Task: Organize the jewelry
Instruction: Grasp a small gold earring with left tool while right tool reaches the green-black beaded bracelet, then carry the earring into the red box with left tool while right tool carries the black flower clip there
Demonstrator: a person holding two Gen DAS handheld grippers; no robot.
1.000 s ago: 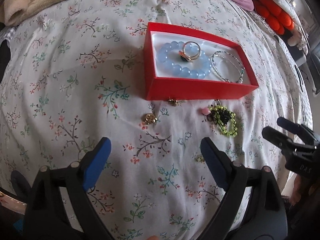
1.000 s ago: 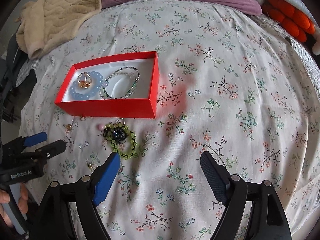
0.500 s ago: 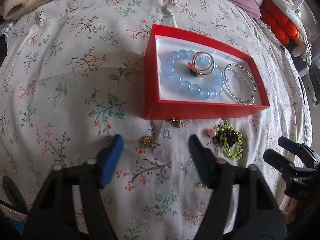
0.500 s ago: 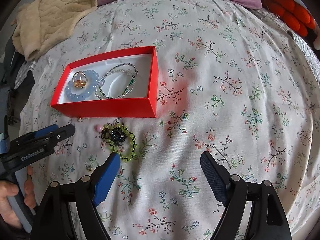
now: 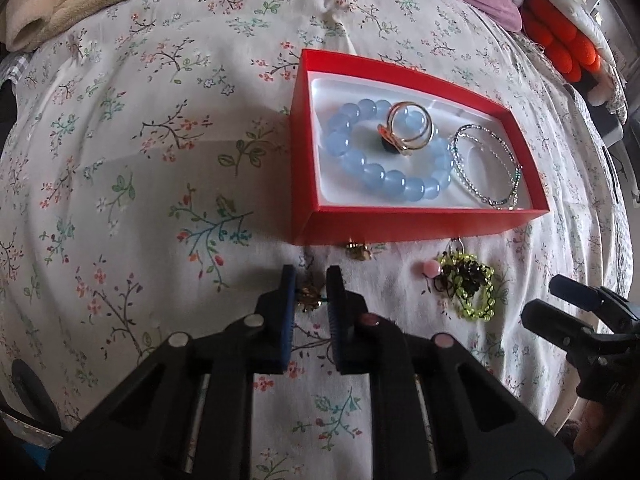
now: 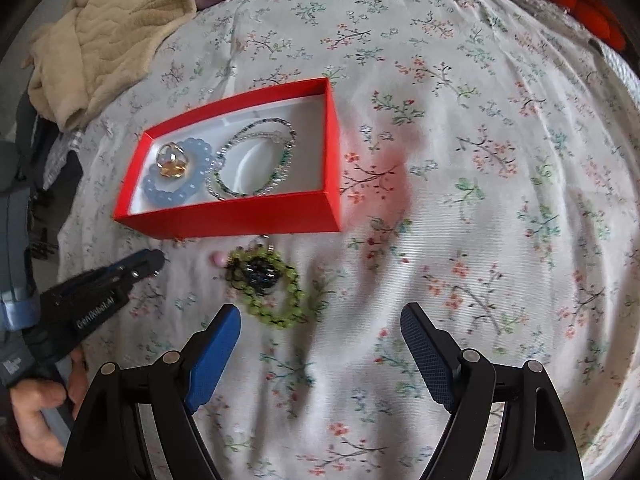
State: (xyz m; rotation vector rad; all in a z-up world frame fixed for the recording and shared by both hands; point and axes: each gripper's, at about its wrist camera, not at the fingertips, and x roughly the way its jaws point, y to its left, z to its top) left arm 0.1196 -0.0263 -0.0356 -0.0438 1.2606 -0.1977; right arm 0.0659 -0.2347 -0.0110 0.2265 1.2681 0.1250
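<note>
Left wrist view: left gripper (image 5: 311, 291) just closing, pads against gold earring (image 5: 308, 294) on bedsheet (image 5: 160, 160) before red box (image 5: 400, 226); right gripper (image 6: 320, 354) wide open, empty.

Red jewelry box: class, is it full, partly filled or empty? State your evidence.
Partly filled. The red jewelry box holds a blue bead bracelet, a gold ring and thin silver bangles; bare white lining still shows.

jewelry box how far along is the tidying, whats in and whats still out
Done: the red box holds a blue bead bracelet, a gold ring and silver bangles. In hand: the left gripper has just been closing on a small gold piece. Left on the bedspread: another gold piece, a pink bead, the green bead bracelet. The right gripper is open.
</note>
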